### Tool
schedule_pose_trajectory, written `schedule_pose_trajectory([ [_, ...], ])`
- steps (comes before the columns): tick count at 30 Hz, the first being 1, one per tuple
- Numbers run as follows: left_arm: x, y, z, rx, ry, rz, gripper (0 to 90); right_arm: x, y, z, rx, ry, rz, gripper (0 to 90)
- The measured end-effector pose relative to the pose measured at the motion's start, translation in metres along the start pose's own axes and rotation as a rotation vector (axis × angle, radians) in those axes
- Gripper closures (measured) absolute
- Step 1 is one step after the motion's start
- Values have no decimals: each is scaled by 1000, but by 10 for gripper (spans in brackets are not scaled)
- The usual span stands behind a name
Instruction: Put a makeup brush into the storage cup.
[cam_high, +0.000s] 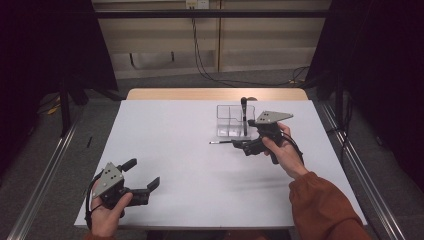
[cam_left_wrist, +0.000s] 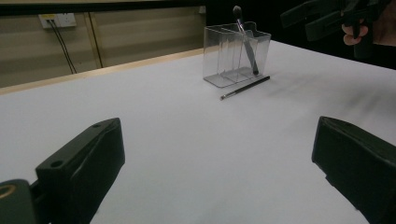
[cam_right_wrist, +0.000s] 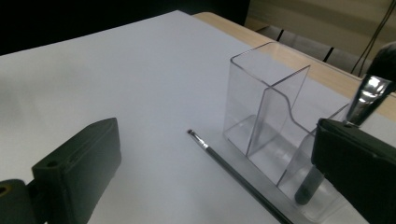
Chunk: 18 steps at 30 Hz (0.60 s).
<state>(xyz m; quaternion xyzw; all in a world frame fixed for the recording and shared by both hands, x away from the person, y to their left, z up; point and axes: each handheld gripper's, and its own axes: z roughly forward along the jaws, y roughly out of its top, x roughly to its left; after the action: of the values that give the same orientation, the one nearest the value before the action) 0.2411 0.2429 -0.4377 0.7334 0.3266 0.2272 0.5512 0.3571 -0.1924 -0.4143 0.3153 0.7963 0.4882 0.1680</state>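
Brush (cam_high: 220, 142) lies on the surface by the clear box (cam_high: 229, 121). Your right gripper (cam_high: 243, 145) hangs over it, jaws wide; lower and pinch. Left gripper (cam_high: 148, 181) waits, jaws wide.

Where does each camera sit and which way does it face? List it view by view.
High view: above the person's side, looking forward and down on the white table; forearms, hands, both grippers show.
Left gripper view: on the left gripper, facing across the table to the clear organizer; own jaws wide apart.
Right gripper view: on the right gripper, close to the organizer; own jaws apart.
Shared: the thin brush lying beside the organizer.
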Motion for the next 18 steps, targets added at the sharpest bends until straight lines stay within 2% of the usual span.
schedule_pose_trajectory([
  [3,0,0,0,1,-1,0,26,-2,2,2,36,8,-20,10],
  [7,0,0,1,4,-5,2,26,-4,6,2,101,50,-64,23],
  [14,0,0,1,5,-7,1,26,-9,10,5,177,102,-91,82],
  [18,0,0,1,5,-10,-1,26,-11,11,8,266,177,-111,93],
])
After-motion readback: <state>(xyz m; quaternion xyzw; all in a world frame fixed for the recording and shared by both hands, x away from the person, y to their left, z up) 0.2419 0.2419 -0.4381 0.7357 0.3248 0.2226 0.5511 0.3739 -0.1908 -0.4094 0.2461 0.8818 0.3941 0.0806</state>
